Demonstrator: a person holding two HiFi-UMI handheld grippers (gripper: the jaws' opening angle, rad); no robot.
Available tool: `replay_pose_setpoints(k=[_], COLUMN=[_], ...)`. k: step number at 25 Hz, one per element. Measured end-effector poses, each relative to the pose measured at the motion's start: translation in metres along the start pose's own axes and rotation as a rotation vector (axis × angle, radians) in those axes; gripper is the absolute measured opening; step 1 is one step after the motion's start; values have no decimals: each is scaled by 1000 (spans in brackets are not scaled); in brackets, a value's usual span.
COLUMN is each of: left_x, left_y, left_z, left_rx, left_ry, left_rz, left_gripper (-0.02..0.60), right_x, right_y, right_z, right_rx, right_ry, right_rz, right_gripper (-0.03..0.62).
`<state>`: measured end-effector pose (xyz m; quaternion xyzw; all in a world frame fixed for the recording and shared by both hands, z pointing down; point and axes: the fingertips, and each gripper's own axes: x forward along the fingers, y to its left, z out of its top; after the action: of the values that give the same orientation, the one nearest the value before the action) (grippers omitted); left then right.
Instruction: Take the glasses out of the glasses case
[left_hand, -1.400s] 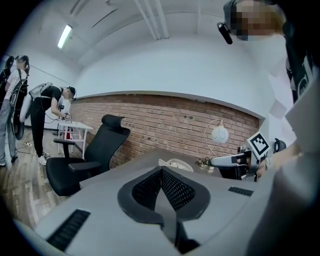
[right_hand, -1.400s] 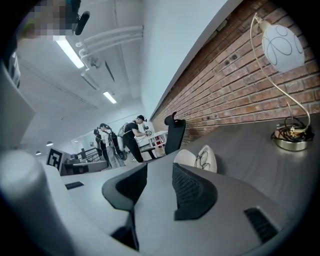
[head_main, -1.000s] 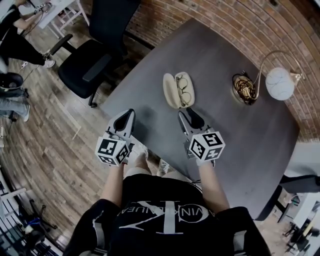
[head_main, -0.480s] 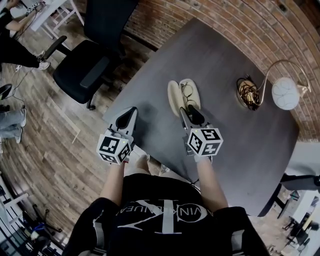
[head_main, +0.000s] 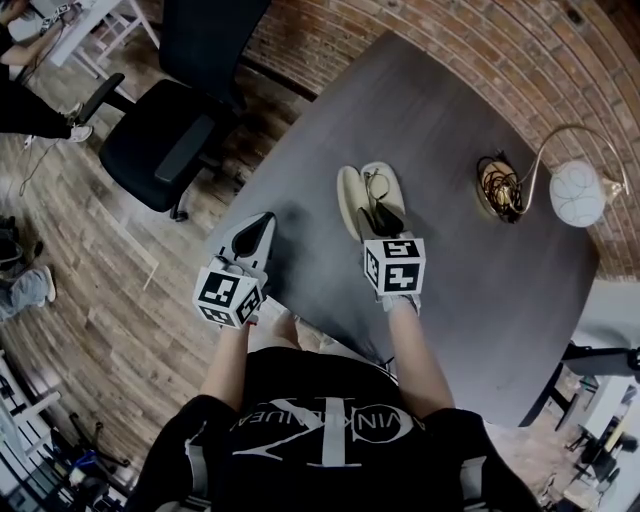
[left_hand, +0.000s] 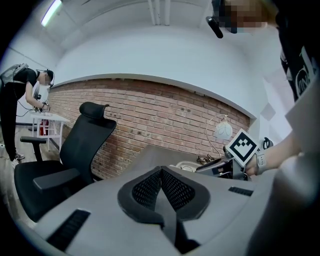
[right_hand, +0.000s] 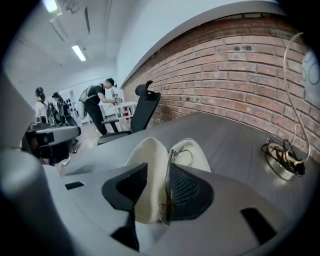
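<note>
Right gripper (right_hand: 150, 192) holds its jaws apart astride the glasses (right_hand: 173, 159) in the glasses case (right_hand: 149, 150), ready to pinch; left gripper (left_hand: 161, 176) idles closed, left of the case

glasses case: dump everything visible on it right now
The glasses case is a cream, smooth-looking clamshell, fully open. Its two oval halves lie side by side, hollows up, joined along a long edge, on the dark grey table. Thin wire-frame glasses sit in the half on the person's right. The right gripper is at its near end, jaws apart: the left half shows between them, the glasses frame by the right jaw. Contact with the case can't be told.
</note>
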<state>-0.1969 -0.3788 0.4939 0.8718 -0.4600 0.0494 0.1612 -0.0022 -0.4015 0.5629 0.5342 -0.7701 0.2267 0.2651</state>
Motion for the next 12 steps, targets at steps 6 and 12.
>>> replay_pose_setpoints(k=[6,12], left_x=[9,11], left_y=[7,12], left_z=[-7,-13], left_rx=[-14,-31], left_ry=[14,24], left_rz=[-5,-8], left_gripper=[15,15], right_x=[19,21], right_y=[-12,-28], right_z=[-7,-9], right_rx=[-75,-21], right_ry=[92,103], right_rz=[-82,-109], right_gripper=[142,111])
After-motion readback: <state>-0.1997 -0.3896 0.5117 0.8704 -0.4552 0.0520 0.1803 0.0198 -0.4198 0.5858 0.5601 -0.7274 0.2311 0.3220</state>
